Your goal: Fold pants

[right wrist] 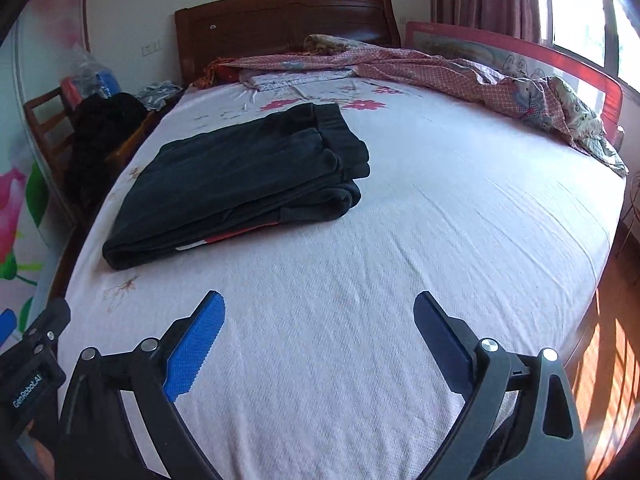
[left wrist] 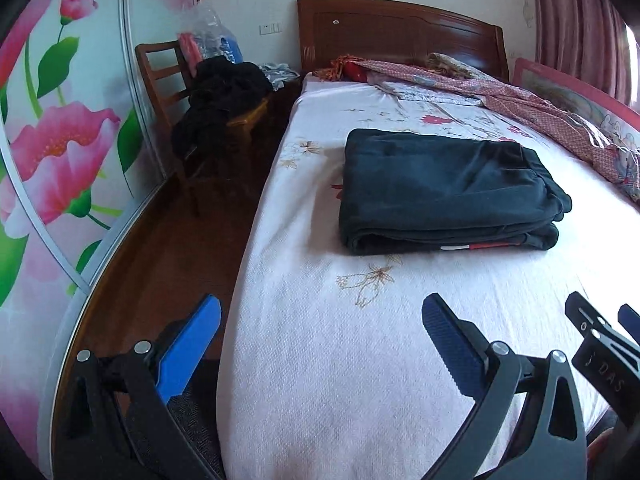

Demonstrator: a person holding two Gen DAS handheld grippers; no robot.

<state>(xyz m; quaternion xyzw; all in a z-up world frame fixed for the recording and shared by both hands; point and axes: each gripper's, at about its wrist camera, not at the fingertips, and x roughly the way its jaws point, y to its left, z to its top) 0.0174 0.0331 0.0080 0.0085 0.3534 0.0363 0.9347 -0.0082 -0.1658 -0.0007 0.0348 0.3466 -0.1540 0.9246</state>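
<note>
Dark pants (left wrist: 448, 188) lie folded into a flat stack near the bed's (left wrist: 320, 360) left edge, long axis across the mattress. A rumpled quilt (left wrist: 540, 108) sits toward the headboard. Left tongs (left wrist: 320, 320) and right tongs (right wrist: 320, 316) hover spread wide, empty.

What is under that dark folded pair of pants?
The dark folded pants lie on the white flower-printed bedsheet. A red-and-white stripe peeks from their lower layers. Whatever else lies beneath is covered.
</note>
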